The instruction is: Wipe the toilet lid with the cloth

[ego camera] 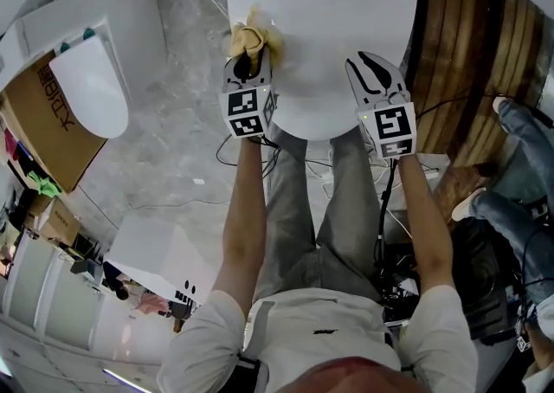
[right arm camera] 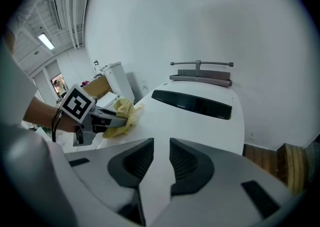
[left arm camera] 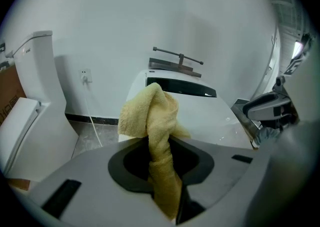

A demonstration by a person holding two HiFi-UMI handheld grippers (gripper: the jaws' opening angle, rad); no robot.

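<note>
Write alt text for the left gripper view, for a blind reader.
The left gripper is shut on a yellow cloth, whose bunched end rises before a white toilet lid. Another toilet stands at left.

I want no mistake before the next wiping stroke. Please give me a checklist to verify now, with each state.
1. The left gripper clamps the cloth: ok.
2. The toilet lid closed: ok.
3. The cloth pressed on the lid: cannot tell; bunched at its left edge.
4. The right gripper empty, jaws slightly apart: ok.
5. The right gripper off the wiping path: probably not ok; it hangs over the lid.
</note>
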